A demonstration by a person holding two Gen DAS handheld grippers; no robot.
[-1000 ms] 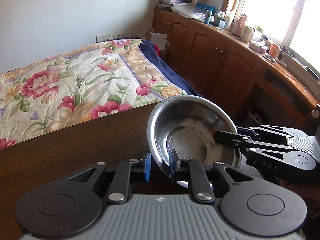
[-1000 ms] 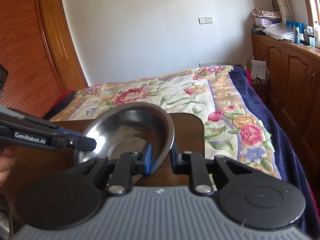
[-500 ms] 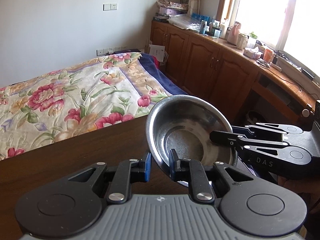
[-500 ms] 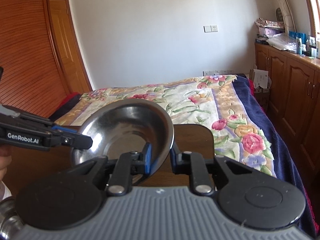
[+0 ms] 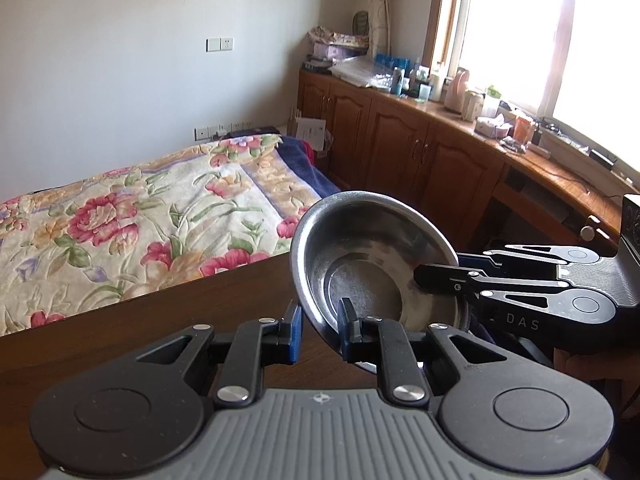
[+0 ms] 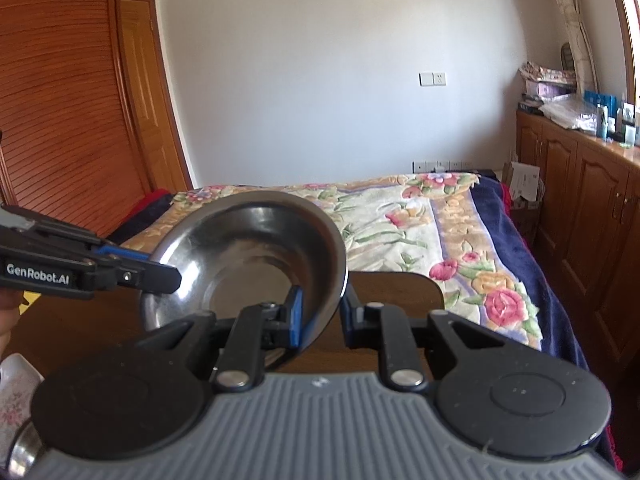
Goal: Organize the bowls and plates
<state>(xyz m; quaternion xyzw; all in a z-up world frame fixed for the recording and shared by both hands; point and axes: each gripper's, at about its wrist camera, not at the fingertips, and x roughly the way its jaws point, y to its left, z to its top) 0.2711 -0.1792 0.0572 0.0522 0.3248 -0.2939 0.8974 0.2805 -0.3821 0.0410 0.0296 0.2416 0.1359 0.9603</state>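
The bowl (image 5: pixel 372 264) hangs tilted above the table (image 5: pixel 168 320), higher than a second ago. My left gripper (image 5: pixel 318 330) and right gripper (image 6: pixel 320 316) both clench its rim, so I judge it's mid-carry.

Both grippers are raised and clamp opposite edges of one steel bowl (image 5: pixel 372 264): the left gripper (image 5: pixel 319 330) pinches the near-left rim, while the right gripper (image 6: pixel 320 314) reaches in from the right, its fingers (image 5: pixel 440 274) closed over the far-right rim.
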